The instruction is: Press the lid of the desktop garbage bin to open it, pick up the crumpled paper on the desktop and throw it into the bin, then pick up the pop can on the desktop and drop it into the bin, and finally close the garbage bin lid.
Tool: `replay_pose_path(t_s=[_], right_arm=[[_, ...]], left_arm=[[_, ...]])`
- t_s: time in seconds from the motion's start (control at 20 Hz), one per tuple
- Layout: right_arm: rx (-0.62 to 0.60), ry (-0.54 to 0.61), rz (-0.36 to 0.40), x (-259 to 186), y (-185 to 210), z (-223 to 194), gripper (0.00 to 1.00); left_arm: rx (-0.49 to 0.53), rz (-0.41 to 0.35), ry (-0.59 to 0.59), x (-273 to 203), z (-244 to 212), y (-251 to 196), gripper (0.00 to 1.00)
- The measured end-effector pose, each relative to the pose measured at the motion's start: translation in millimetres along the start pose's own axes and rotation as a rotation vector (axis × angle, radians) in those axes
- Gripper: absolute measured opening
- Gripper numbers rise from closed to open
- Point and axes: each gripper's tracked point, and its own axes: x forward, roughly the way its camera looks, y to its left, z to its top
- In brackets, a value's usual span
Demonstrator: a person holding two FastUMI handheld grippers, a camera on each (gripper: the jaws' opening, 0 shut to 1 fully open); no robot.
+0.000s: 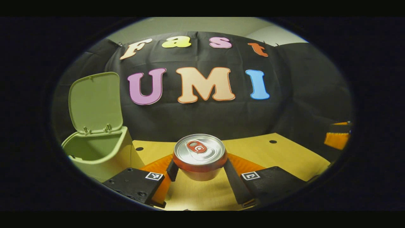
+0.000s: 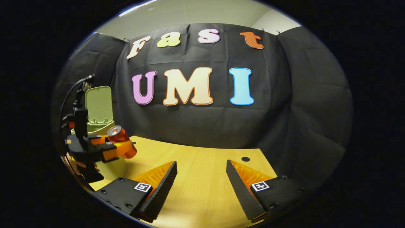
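Clearly the bin [image 1: 98, 152] is set up for a drop: it stands at the left edge of the bench [image 1: 284, 155], and its lid [image 1: 95, 101] is tipped up and back against the cloth wall, leaving the mouth wide open. In the left gripper view I cannot see any crumpled paper on the bench, so my judgement is that the paper step is done and the can is the step in hand.

Moving right, the left gripper [image 1: 200, 172] is clamped on the can [image 1: 200, 156], with 1 finger pressed to each side of its body. The can is upright, top and pull tab facing the camera, and it is lifted clear of the bench, to the right of the bin and not yet over the opening. Held by the sides like that, it should fall straight in once the fingers part above the mouth. The right gripper view shows the same grasp from the side, with the can [image 2: 121, 142] just in front of the bin [image 2: 95, 126].

Farther right, the right gripper [image 2: 201, 180] hangs low over bare bench with its fingers spread apart and nothing between them, well away from the bin. It seems parked there so that it stays out of the carrying hand's path.
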Motion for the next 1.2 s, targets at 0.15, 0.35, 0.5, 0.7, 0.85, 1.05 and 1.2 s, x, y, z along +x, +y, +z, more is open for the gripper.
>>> replay_pose_path(t_s=[0.15,0.35,0.5,0.7,0.85,1.05,1.2], right_arm=[[0.012,0.002,0.017,4.7,3.9,0.9,0.99],[0.009,0.006,0.034,8.8,6.2,1.5,1.0],[0.009,0.01,0.037,7.0,6.2,-1.3,0.98],[0.012,0.022,0.045,9.0,8.1,-4.7,0.98],[0.007,0.029,0.054,12.4,12.5,-5.9,0.98],[-0.002,0.041,0.077,18.0,26.4,-8.7,0.98],[-0.006,0.052,0.102,23.6,42.7,-10.8,0.98]], left_arm=[[-0.044,0.033,-0.045,-1.2,32.8,17.4,0.74],[-0.035,0.094,-0.098,-8.4,68.7,53.2,0.75],[-0.039,0.153,-0.138,-17.4,90.1,83.5,0.75],[0.006,0.268,-0.175,-33.8,103.9,133.3,0.75],[0.002,0.334,-0.143,-46.7,87.7,163.7,0.75],[-0.029,0.404,-0.074,-66.7,52.6,196.5,0.75],[-0.042,0.431,-0.029,-75.6,32.4,213.5,0.78]])
